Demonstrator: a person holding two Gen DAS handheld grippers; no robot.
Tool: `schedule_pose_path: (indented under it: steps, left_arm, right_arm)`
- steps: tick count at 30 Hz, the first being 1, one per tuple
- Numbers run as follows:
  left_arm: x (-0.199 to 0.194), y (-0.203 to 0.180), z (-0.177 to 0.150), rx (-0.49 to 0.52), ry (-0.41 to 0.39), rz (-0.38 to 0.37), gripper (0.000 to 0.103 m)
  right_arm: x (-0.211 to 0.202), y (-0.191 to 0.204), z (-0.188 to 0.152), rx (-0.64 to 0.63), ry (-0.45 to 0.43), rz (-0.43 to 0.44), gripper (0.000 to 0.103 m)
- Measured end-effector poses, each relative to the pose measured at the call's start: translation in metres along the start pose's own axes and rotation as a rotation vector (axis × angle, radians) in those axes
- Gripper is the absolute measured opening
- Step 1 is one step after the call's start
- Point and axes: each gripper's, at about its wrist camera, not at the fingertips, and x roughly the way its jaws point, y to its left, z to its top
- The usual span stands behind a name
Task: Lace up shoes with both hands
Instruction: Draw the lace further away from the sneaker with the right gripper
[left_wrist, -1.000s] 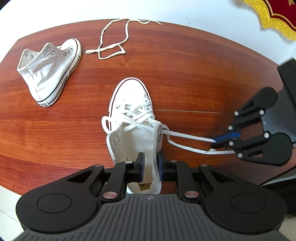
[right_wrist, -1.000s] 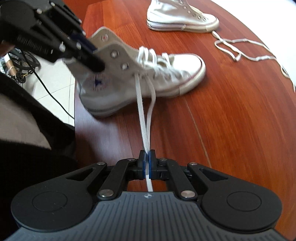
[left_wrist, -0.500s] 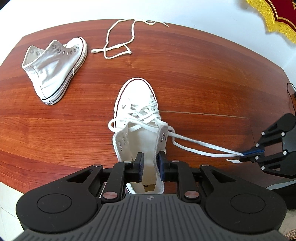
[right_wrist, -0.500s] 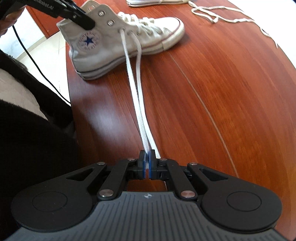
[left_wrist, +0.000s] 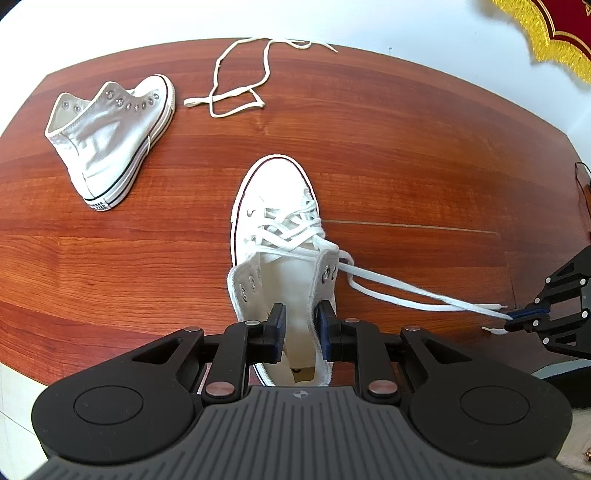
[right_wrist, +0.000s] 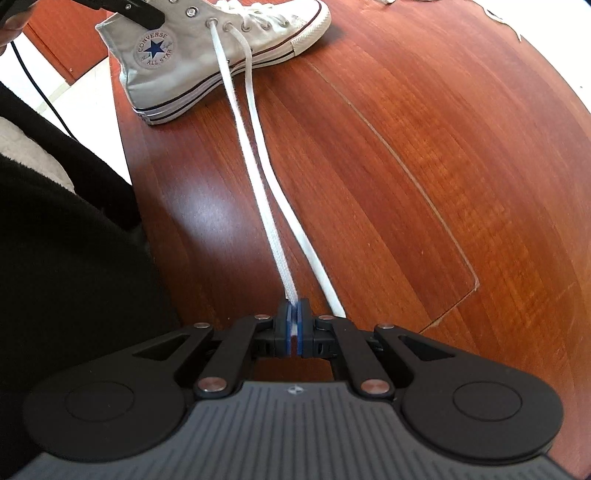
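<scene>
Two strands of lace (right_wrist: 258, 184) are running out from the shoe toward me, and my right gripper (right_wrist: 294, 325) is pinching one of them flat between its pressed-together blue pads, while the other strand is lying loose on the table (right_wrist: 406, 184) just beside it. I am judging this as the tightening step: the lower eyelets are already crossed and the slack is being drawn out sideways through the upper ones. Next, I think, the pull needs to stay gentle and level (too hard and the shoe may tip or slide), then the free end needs threading through the remaining top eyelets.

My left gripper (left_wrist: 299, 328) is straddling the ankle collar of the laced shoe (left_wrist: 275, 206), one finger inside the opening and one outside the right wall; whether the pads are actually pressing the canvas I cannot tell. The shoe is standing upright on its sole, long axis running away from me, heel nearest, toe pointing to the far edge.

Farther off, a second shoe (left_wrist: 107, 136) is lying unlaced, with a spare lace (left_wrist: 236, 92) beyond it.
</scene>
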Motion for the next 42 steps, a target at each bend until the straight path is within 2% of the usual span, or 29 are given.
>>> schedule_pose_path:
  steps: [8,10,11,14,21,23,27,32,42]
  left_arm:
    - [0.0,-0.002,0.001,0.019,0.005,0.004,0.023]
    - [0.0,-0.002,0.001,0.023,0.006,0.004,0.024]
    - [0.0,-0.002,0.001,0.024,0.006,0.003,0.024]
    - [0.0,-0.002,0.0,0.027,0.006,0.001,0.024]
    - [-0.001,-0.005,0.0,0.039,0.006,-0.002,0.025]
    - [-0.001,-0.006,0.001,0.042,0.006,-0.005,0.025]
    - [-0.004,-0.007,0.001,0.043,0.005,-0.019,0.025]
    - [-0.014,-0.007,0.001,0.039,-0.01,-0.028,0.025]
    - [-0.039,0.002,0.008,-0.006,-0.071,-0.008,0.029]
  right_arm:
    - [0.0,0.011,-0.002,-0.006,-0.004,0.048,0.007]
    - [-0.001,0.011,-0.004,0.005,0.002,0.047,0.022]
    - [-0.001,0.011,-0.004,0.009,0.001,0.046,0.036]
    - [-0.006,0.008,-0.006,0.024,-0.017,0.042,0.038]
    - [-0.005,-0.007,-0.008,0.059,-0.046,-0.039,0.037]
    - [0.0,-0.011,-0.008,0.058,-0.039,-0.058,0.032]
    - [0.011,-0.019,-0.004,0.043,-0.011,-0.053,0.021]
    - [0.022,-0.023,0.003,0.006,0.009,-0.044,0.02]
    - [0.035,-0.02,0.014,-0.048,0.04,-0.015,0.009]
